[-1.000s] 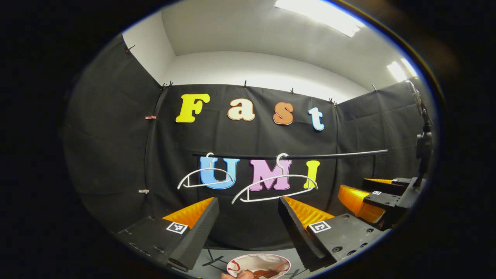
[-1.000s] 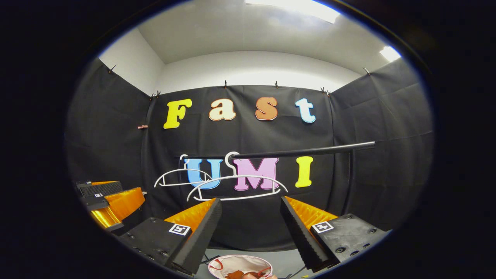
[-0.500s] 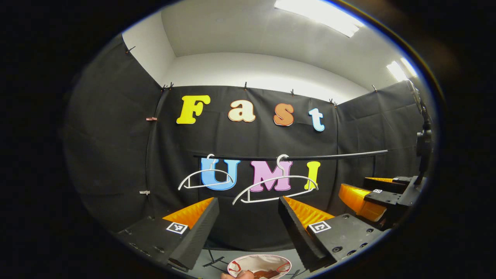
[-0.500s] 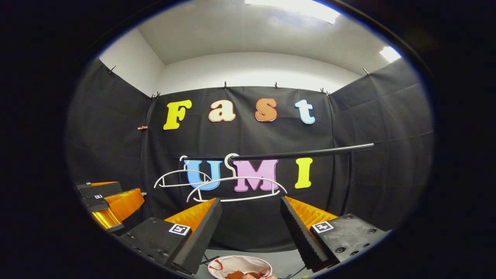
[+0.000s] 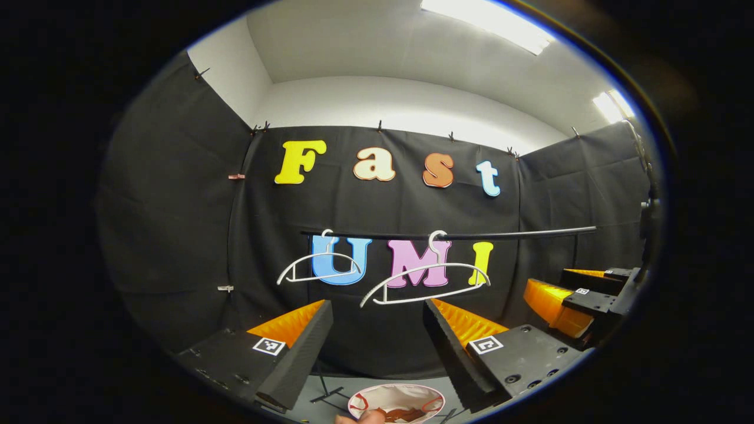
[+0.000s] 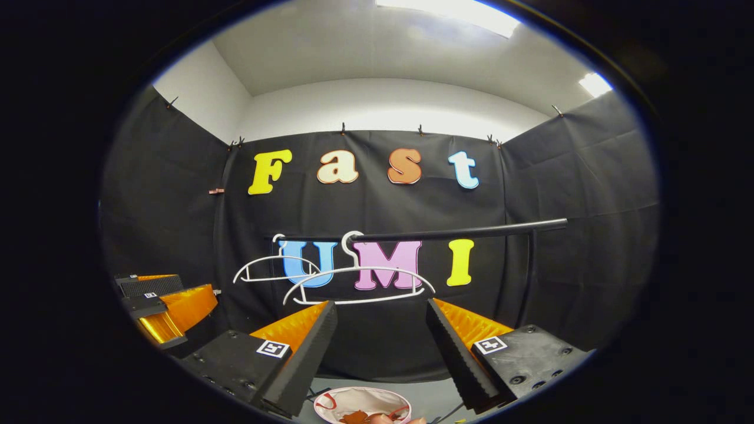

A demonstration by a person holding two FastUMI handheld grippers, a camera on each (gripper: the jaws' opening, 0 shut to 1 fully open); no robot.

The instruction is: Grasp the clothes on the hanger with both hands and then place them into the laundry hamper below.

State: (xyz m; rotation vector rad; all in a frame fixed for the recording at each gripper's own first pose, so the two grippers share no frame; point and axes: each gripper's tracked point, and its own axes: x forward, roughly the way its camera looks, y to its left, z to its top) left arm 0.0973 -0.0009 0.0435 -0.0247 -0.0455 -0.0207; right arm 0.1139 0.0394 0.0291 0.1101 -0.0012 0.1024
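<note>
Looking past the left gripper, whose jaws stand wide apart with nothing between them, I see that very little has changed over the last second: the whole scene has slid slightly to the right in the left gripper view, so that hand has turned or drifted a touch, while the right gripper view has barely shifted at all. The right gripper is likewise spread open and empty. Ahead of and above both sets of jaws, two white hangers hang bare on the black rail, the nearer hanger just above the gap between the left jaws and the farther hanger up and to their left. Below the jaws sits the laundry hamper, and a reddish-brown garment lies inside it (which, to my eye, means the clothes are already off the hanger and in the hamper, so the task looks done or nearly so). The hamper is cut off at the bottom edge in both views, so how the garment lies is hard to judge. A small pale shape at the hamper's near rim may be a fingertip; I cannot tell.
</note>
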